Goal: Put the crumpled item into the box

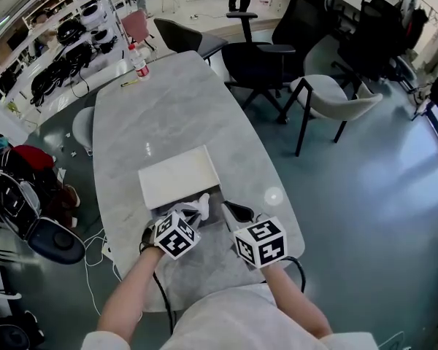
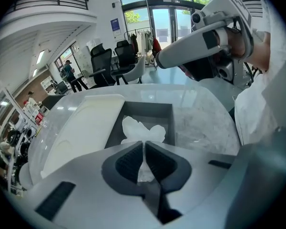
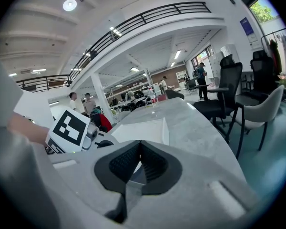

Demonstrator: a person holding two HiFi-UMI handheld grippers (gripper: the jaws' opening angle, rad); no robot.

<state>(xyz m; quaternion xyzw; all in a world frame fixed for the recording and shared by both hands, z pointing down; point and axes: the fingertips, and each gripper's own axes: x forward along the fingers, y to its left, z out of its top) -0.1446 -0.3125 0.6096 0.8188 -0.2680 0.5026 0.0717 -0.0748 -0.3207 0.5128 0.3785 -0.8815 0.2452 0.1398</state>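
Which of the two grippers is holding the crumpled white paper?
The left gripper: its jaws are shut on the crumpled white paper over the dark grey open box. The right gripper is shut on nothing.

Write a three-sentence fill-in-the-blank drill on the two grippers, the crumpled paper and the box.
1. The left gripper pinches the crumpled paper, whose colour is ____.
2. The dark box stands ____, its lid lying beside it.
3. The right gripper has its jaws ____, with nothing between them.

Missing words: white; open; shut.
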